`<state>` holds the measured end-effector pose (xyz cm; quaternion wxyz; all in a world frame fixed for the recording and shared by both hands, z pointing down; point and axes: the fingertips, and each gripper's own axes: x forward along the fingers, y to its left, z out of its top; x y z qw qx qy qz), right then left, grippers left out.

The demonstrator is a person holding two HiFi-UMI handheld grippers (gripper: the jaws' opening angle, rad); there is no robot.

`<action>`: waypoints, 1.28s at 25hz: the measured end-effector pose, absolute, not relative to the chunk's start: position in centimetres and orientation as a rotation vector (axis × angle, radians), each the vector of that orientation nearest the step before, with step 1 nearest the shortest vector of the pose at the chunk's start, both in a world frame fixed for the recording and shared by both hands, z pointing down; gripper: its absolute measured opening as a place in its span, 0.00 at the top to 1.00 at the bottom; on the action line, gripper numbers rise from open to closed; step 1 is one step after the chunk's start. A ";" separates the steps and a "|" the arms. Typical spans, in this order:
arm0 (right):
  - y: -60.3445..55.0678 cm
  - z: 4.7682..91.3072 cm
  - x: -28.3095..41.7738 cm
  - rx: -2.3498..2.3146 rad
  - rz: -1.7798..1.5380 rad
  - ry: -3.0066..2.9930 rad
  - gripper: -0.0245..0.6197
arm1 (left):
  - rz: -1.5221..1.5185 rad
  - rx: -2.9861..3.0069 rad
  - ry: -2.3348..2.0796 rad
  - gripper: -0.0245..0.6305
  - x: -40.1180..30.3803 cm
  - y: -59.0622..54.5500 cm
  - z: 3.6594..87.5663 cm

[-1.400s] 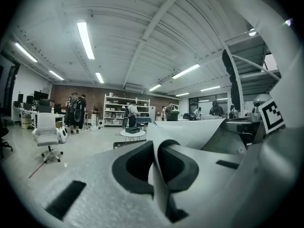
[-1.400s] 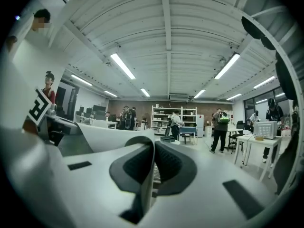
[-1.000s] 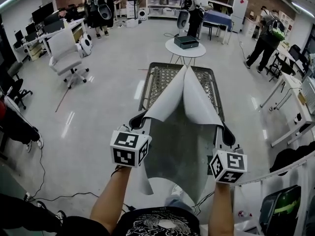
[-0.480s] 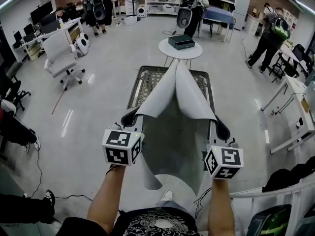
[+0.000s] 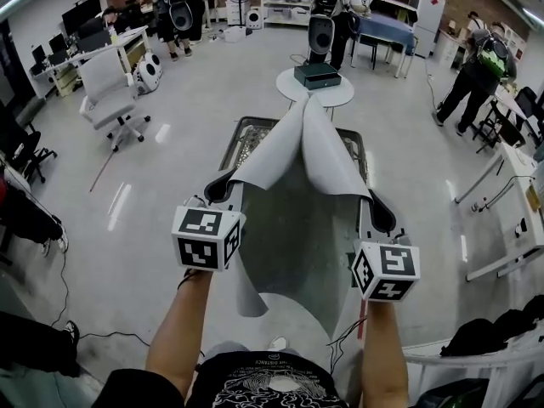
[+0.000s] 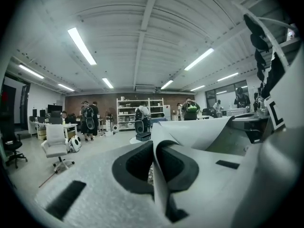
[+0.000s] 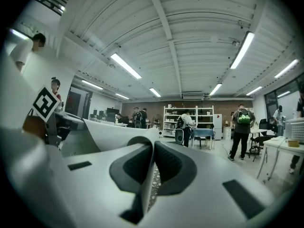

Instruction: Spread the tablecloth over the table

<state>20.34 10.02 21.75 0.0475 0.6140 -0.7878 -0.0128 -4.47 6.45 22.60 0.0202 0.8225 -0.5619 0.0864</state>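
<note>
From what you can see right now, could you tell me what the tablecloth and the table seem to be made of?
The tablecloth: probably a thin coated or plastic-like sheet, matte pale grey; it holds smooth, stiff curls instead of soft folds.
The table: apparently metal, dull grey; its bare far end shows an open mesh top inside a solid rim.

Long white fluorescent ceiling strips [image 6: 83,46] light the room brightly and evenly, and they glare as pale streaks on the glossy grey floor [image 5: 117,209]. The pale grey tablecloth [image 5: 297,219] carries only soft shading in its folds. Every view bows at the edges. Both gripper views are ringed by dark vignettes, with a blurred near foreground.
</note>
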 end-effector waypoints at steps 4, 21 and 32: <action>8.5 21.7 19.9 1.843 -0.065 -2.429 0.95 | 0.267 2.544 -1.779 0.95 -5.0 5.3 22.2; -2.1 20.0 19.7 1.848 -0.107 -2.394 0.95 | 0.264 2.573 -1.807 0.95 -5.9 -5.0 19.9; -12.5 21.6 19.2 1.900 -0.047 -2.253 0.95 | 0.285 2.572 -1.694 0.95 -8.0 -16.6 22.1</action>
